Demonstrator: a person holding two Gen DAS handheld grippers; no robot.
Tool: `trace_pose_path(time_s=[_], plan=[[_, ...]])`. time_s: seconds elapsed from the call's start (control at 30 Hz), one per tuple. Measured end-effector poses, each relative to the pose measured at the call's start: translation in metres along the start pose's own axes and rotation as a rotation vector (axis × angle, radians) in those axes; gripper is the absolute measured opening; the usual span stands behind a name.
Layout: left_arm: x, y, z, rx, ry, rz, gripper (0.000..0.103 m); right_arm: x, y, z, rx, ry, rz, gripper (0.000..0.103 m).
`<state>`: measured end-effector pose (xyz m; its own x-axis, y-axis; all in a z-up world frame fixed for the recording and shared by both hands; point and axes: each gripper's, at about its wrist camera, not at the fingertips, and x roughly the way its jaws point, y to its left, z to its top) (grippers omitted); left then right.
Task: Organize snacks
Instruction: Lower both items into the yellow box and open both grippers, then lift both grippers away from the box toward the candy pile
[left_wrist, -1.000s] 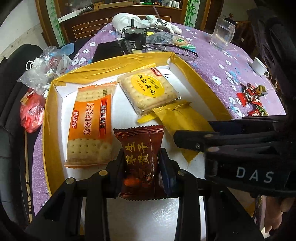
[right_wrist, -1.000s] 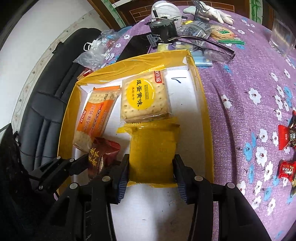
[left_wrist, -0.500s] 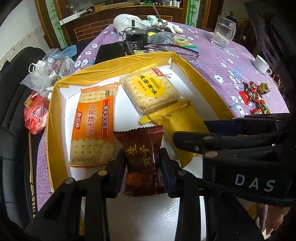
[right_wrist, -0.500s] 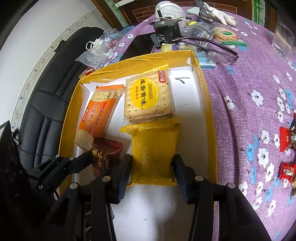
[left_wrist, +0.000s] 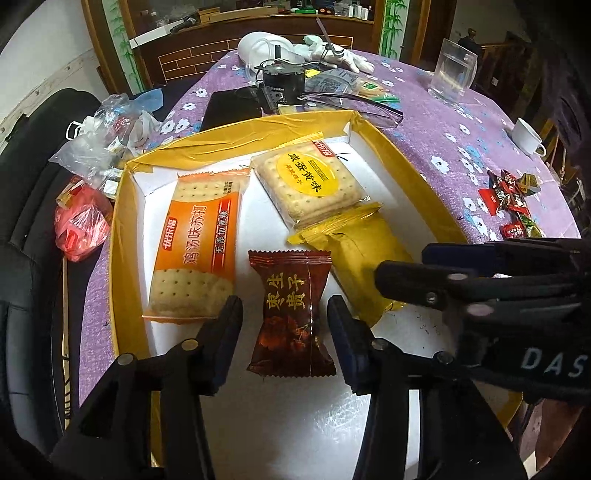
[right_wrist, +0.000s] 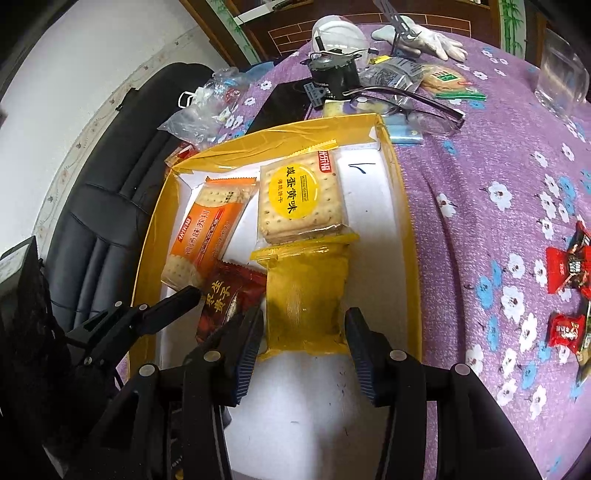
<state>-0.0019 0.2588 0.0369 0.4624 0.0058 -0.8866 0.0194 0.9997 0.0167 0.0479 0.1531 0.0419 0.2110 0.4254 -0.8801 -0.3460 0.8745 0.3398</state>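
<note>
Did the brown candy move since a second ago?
No. The brown candy still lies beside the orange cracker pack in the yellow box; only the left gripper jaws are opening around it.

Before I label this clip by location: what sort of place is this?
Probably a home dining or living room: a round table under a purple flowered cloth, cluttered with a clear drinking glass and a white cup, a dark wooden cabinet behind, a black padded chair alongside.

My left gripper (left_wrist: 284, 317) is opening; the brown candy packet (left_wrist: 291, 314) lies between its jaws, free of both pads.
</note>
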Motion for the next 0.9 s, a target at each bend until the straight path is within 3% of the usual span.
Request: trace_pose_path(time_s=[0.43,0.6,0.9], plan=[[-0.035,-0.019,0.001,-0.034,-0.075,0.014,0.048,-0.057,-0.031,-0.030,0.060,-0.098,0.047,0.048],[-0.047,-0.057,0.004,0.008,-0.101,-0.001,0.050,-0.080,-0.067,-0.052,0.113,-0.116,0.043,0.048],[-0.059,-0.158,0.011,0.133,-0.101,-0.066,0.049,-0.127,-0.168,-0.110,0.303,-0.154,0.014,0.049]])
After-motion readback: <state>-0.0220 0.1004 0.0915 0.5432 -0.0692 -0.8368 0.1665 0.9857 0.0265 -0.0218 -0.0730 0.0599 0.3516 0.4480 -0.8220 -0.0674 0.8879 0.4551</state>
